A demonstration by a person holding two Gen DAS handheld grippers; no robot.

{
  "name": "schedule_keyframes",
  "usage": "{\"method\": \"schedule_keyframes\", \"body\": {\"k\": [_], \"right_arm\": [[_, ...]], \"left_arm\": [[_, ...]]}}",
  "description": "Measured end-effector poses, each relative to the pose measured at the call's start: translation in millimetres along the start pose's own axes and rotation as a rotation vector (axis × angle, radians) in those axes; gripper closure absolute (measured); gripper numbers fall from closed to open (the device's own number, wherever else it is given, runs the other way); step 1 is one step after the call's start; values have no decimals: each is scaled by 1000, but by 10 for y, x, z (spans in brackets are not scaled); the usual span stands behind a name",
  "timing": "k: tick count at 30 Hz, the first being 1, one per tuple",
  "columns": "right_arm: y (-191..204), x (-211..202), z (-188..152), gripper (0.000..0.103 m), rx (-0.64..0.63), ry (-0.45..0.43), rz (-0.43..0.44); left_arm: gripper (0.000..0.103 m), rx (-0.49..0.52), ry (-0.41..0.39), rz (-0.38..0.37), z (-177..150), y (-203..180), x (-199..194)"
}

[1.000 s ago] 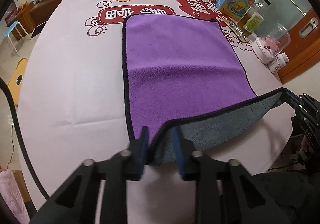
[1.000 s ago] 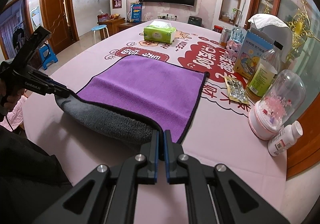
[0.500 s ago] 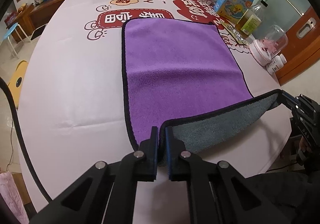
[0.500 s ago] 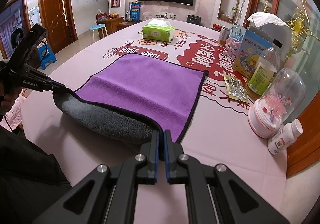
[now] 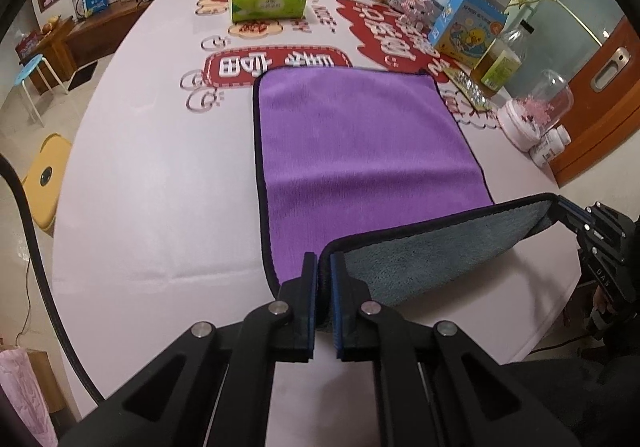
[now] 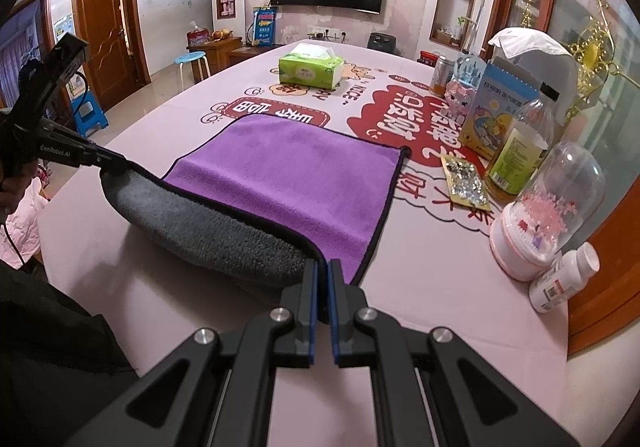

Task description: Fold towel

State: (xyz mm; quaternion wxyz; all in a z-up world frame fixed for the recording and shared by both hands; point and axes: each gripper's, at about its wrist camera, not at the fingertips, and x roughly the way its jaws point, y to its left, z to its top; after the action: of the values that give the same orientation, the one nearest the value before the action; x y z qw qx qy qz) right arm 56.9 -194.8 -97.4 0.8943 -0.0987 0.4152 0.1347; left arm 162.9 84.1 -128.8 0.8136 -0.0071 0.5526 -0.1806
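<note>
A purple towel (image 5: 360, 143) with a grey underside and black hem lies on the pink printed tablecloth (image 5: 160, 175). My left gripper (image 5: 324, 267) is shut on the towel's near left corner. My right gripper (image 6: 323, 275) is shut on the near right corner and also shows in the left wrist view (image 5: 560, 205). The near edge is lifted off the table between them, grey side (image 6: 208, 223) showing and sagging. The far half of the towel (image 6: 288, 167) lies flat. The left gripper shows at the left of the right wrist view (image 6: 116, 165).
A green tissue pack (image 5: 266, 1) sits at the far middle of the table. Along the right side stand a blue box (image 6: 496, 115), a bottle of yellow liquid (image 6: 520, 151), a glass dome ornament (image 6: 548, 215) and a white pill bottle (image 6: 564, 277). The table's near edge lies just below the grippers.
My left gripper has closed on the near left corner. Both grippers have raised the near edge and carried it a little toward the far side.
</note>
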Motion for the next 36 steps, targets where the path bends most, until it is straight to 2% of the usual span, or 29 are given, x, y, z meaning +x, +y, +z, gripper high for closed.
{"method": "schedule_keyframes", "body": {"k": [15, 21, 27, 32, 36], "right_arm": [[-256, 72, 529, 98, -6, -86, -64], [-370, 187, 795, 98, -16, -149, -115], [-459, 418, 1043, 98, -34, -220, -220], [-444, 670, 1201, 98, -73, -250, -307], [-394, 877, 1291, 87, -110, -251, -355]], "left_arm": [[99, 49, -153, 24, 796, -10, -298], [99, 33, -280, 50, 1090, 1, -347], [99, 12, -404, 90, 1309, 15, -241], [99, -19, -401, 124, 1470, 108, 7], [98, -33, -378, 153, 1530, 190, 209]]}}
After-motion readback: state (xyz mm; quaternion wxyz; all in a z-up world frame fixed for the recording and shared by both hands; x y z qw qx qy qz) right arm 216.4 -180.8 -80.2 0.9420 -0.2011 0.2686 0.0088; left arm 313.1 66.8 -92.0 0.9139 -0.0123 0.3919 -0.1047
